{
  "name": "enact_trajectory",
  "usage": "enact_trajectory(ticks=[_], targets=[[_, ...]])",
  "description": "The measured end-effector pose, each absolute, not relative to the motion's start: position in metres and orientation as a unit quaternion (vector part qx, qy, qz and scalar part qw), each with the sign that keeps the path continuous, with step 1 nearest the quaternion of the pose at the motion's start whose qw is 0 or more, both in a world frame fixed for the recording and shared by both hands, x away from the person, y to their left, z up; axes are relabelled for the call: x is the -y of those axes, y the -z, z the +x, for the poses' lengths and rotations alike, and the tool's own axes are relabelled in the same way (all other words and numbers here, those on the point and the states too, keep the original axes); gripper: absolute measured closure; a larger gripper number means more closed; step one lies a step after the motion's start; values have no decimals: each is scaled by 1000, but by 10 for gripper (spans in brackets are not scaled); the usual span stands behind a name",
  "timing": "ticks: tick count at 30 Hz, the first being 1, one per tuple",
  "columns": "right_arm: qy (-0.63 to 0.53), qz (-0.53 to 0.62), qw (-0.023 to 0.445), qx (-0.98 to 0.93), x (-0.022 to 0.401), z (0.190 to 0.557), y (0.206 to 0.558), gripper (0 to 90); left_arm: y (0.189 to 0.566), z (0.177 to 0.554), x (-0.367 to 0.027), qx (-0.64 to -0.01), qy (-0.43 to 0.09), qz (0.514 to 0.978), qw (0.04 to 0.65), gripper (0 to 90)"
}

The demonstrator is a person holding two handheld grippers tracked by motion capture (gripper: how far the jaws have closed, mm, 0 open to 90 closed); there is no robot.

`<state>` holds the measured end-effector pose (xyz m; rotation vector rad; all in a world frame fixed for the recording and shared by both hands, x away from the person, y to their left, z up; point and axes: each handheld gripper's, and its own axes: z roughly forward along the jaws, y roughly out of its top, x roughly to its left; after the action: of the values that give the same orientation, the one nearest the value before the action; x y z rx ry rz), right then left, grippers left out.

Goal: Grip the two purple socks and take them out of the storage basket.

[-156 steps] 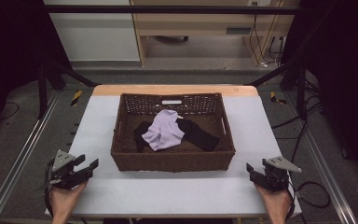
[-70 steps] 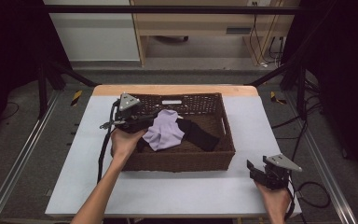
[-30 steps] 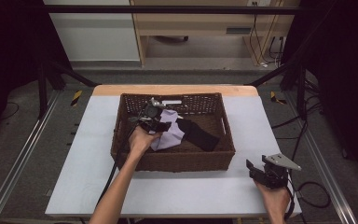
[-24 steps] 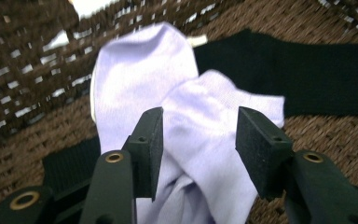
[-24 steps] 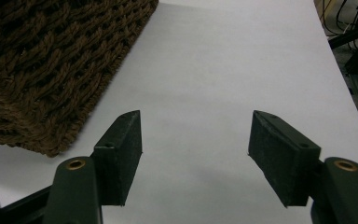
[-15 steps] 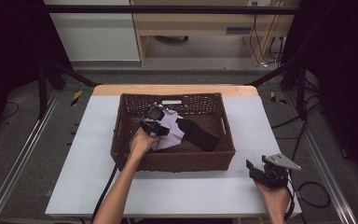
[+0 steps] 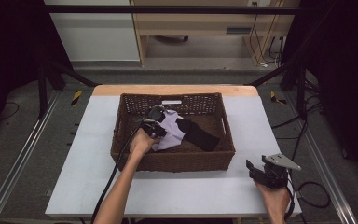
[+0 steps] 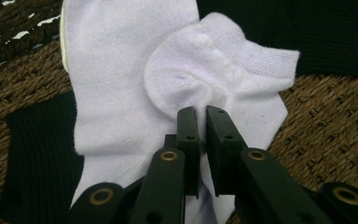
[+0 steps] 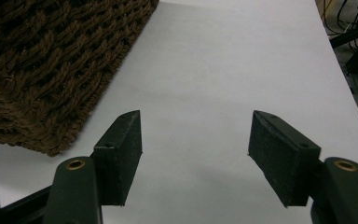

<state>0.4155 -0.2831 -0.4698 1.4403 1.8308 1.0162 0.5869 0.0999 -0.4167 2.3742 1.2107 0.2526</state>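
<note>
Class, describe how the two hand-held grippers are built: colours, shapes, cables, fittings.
Both are black. The left gripper has flat rectangular fingers on arms with brass-coloured rivets, and a black cable trails from it. The right gripper has thick block-shaped fingers and carries a grey three-cornered plate. Forearms are bare.

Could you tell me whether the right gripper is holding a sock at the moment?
No, the right gripper stands open over the bare table, with nothing between its jaws.

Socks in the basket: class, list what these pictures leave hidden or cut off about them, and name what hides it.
- White sock: left gripper view, its lower edge is covered by the left claw, shut on a fold.
- Black sock: high view, one end lies under the white sock.
- Second dark piece: left gripper view, cut off by the frame edge; sock count unclear.
</note>
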Motion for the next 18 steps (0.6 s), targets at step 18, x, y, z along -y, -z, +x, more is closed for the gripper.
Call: enact_trajectory(ticks=[18], targets=[[-381, 544, 299, -686, 286, 415, 470, 353, 377, 560, -119, -387, -204, 790, 430, 852]])
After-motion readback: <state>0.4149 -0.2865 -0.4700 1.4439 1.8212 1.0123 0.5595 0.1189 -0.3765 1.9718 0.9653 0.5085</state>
